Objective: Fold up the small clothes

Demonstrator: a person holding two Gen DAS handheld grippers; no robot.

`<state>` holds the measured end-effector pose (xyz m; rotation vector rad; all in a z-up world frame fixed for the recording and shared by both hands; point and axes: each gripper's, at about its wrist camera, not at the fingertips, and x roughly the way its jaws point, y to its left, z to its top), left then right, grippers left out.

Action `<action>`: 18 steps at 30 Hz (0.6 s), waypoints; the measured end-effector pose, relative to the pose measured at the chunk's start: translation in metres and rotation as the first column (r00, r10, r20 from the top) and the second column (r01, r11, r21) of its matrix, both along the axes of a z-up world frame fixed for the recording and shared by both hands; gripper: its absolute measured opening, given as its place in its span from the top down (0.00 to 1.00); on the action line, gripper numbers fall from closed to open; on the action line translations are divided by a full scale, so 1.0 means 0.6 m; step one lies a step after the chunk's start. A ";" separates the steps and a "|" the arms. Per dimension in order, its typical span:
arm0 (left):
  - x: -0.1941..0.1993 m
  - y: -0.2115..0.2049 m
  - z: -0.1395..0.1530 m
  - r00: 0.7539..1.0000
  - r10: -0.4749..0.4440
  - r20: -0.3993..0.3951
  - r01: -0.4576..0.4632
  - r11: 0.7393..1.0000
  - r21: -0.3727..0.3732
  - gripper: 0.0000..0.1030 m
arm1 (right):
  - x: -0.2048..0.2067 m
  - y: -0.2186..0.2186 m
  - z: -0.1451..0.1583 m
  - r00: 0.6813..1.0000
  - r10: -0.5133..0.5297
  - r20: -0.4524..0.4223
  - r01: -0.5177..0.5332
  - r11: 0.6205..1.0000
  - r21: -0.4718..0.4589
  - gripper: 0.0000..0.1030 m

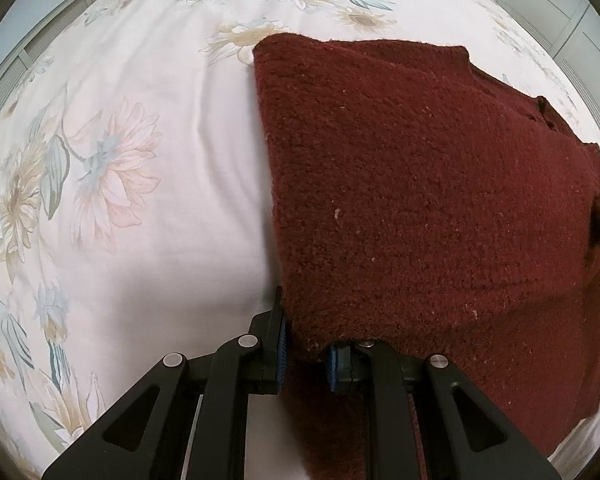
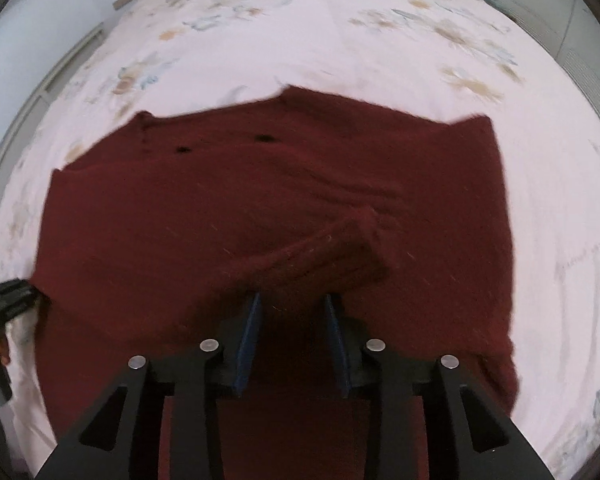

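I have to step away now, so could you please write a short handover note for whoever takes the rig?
Left gripper: shut on the near edge of the dark red knitted sweater.
Right gripper: open, holding nothing, above the sweater's sleeve cuff.
The sweater lies on the floral bedsheet.
Done: sleeve folded across the body.
Left: remaining folds, probably the other side and a final fold in half.

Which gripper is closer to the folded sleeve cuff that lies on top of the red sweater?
Right. The right gripper hangs open just above the cuff; the left gripper is off at the sweater's edge, shut on it.
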<state>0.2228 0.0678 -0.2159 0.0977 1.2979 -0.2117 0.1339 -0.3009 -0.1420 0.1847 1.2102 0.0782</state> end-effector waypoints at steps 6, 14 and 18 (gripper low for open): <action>-0.003 -0.002 0.001 1.000 -0.004 0.001 0.004 1.000 0.002 0.86 | -0.038 -0.052 0.014 0.998 -0.066 -0.015 0.066 0.998 -0.014 0.30; -0.009 -0.003 0.005 1.000 -0.005 0.006 0.005 1.000 0.007 0.86 | -0.005 -0.107 0.048 0.989 -0.146 -0.009 0.146 0.989 0.024 0.25; -0.014 -0.006 0.004 1.000 -0.004 0.012 0.004 1.000 0.010 0.86 | 0.042 -0.097 0.008 0.986 -0.139 -0.091 0.141 0.990 0.023 0.25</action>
